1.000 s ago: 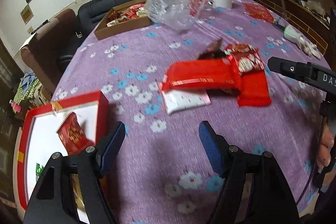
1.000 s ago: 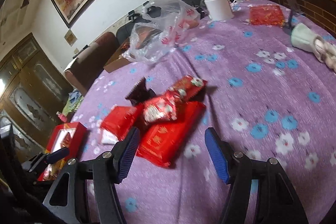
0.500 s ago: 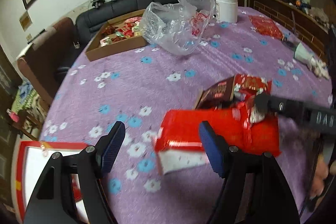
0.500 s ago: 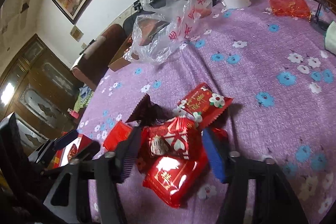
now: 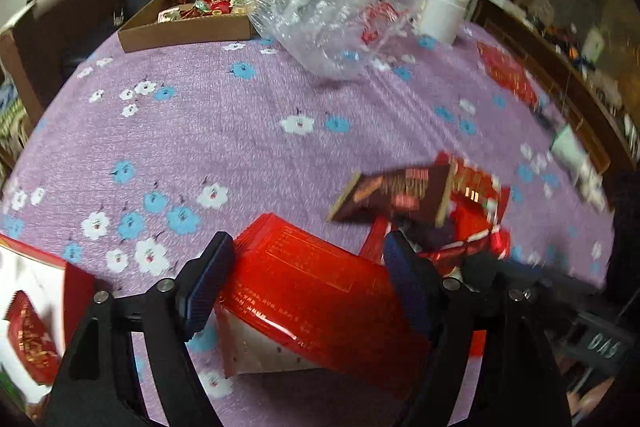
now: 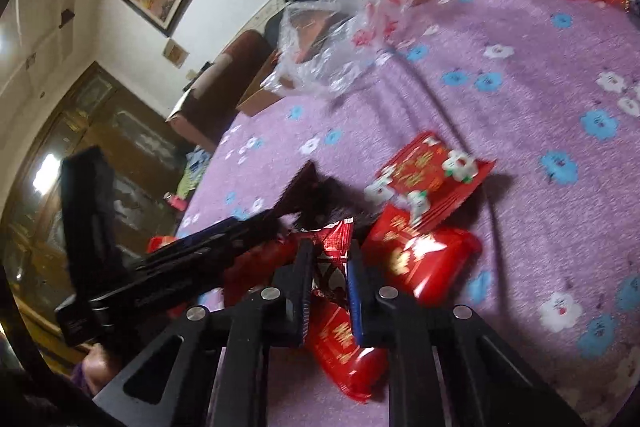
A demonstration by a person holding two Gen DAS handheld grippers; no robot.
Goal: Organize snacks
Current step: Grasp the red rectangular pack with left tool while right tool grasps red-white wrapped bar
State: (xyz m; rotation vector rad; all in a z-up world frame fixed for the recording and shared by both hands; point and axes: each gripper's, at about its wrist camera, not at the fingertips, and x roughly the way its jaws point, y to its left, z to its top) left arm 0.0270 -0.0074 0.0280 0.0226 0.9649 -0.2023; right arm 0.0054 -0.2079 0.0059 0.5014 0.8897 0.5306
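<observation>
Left wrist view is showing the left gripper (image 5: 304, 283) standing wide open, its two blue-padded fingers straddling a large flat red foil snack packet (image 5: 308, 291) lying near on the purple flowered tablecloth (image 5: 240, 131); the pads are not pressing it, so nothing is being held yet. At the near left edge a red-rimmed white box (image 5: 78, 283) with one red packet inside is waiting. Far across the cloth a brown cardboard tray of sweets (image 5: 188, 27) and a crumpled clear plastic bag (image 5: 328, 27) are sitting.

In the right wrist view the right gripper (image 6: 329, 291) is nearly closed, pinching a small shiny red wrapped sweet (image 6: 332, 247) at the middle of the snack heap, beside a red flower-printed packet (image 6: 432, 175) lying farther right.

The step in hand appears to be picking from the heap. Next, the left fingers probably need closing on the packet's edges, gently, as the foil is likely slippery, then carrying it left to the box.
</observation>
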